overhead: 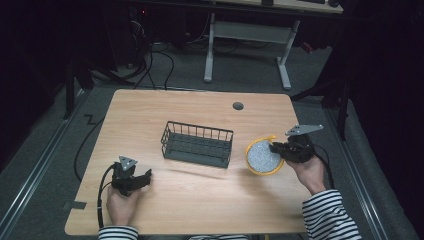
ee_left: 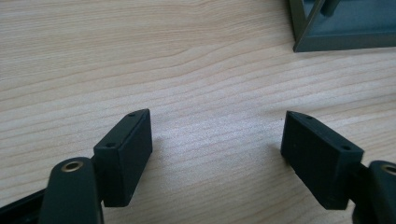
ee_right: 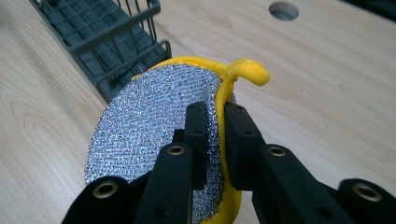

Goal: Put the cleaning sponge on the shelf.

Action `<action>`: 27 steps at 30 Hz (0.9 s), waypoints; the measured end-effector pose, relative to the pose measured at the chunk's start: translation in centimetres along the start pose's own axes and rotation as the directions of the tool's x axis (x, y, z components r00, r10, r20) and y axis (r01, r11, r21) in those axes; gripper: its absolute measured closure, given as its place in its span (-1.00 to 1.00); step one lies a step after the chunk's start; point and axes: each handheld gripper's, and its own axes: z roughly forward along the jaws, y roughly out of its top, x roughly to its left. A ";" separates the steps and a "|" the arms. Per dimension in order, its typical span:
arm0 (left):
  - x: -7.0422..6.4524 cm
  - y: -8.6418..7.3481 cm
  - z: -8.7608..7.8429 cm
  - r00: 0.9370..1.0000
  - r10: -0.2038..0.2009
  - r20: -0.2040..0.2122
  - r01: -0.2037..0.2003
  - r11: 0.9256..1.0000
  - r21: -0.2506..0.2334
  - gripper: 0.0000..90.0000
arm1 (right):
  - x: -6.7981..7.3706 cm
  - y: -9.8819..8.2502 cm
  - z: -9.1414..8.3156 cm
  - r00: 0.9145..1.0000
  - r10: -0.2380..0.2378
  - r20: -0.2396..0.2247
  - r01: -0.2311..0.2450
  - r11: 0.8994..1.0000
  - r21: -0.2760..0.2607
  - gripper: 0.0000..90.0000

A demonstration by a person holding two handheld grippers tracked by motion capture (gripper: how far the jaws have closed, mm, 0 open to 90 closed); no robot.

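I see a round silver scrubber [overhead: 264, 156] with a yellow rim and loop, pinched on edge between my right claw [overhead: 276, 148], tilted just beside the dark wire basket [overhead: 197, 143].

Table [overhead: 200, 200] lit from overhead, surroundings near black; soft shadows; gripper views sharp, slight glare on wood.
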 end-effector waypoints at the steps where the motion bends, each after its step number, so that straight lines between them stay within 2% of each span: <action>1: 0.0 0.0 0.0 1.000 0.000 0.000 0.000 1.000 0.000 -0.43 | 0.0 0.4 -0.2 1.000 -0.008 0.005 0.008 1.000 -0.004 0.79; 5: 0.0 0.0 0.0 1.000 0.000 0.000 0.000 1.000 0.000 -0.43 | 0.1 1.9 -1.0 0.999 -0.042 0.022 0.042 0.998 -0.038 0.79; 11: 0.0 0.0 0.0 1.000 0.000 0.000 0.000 1.000 0.000 -0.44 | 0.2 4.6 -1.5 0.996 -0.079 0.032 0.081 0.996 -0.046 0.79; 16: 0.0 0.0 0.0 1.000 0.000 0.000 0.000 1.000 0.000 -0.43 | 0.0 6.9 -1.3 0.995 -0.098 0.031 0.100 0.994 -0.052 0.79; 18: 0.0 0.0 0.0 1.000 0.000 0.000 0.000 1.000 0.000 -0.44 | 0.2 8.3 -1.1 0.992 -0.123 0.036 0.125 0.991 -0.053 0.79; 24: 0.0 0.0 0.0 1.000 0.000 0.000 0.000 1.000 0.000 -0.43 | 0.7 10.3 -0.7 0.987 -0.154 0.036 0.155 0.986 -0.059 0.79; 27: 0.0 0.0 0.0 1.000 0.000 0.000 0.000 1.000 0.000 -0.43 | 1.0 11.1 -0.2 0.986 -0.166 0.021 0.167 0.984 -0.062 0.78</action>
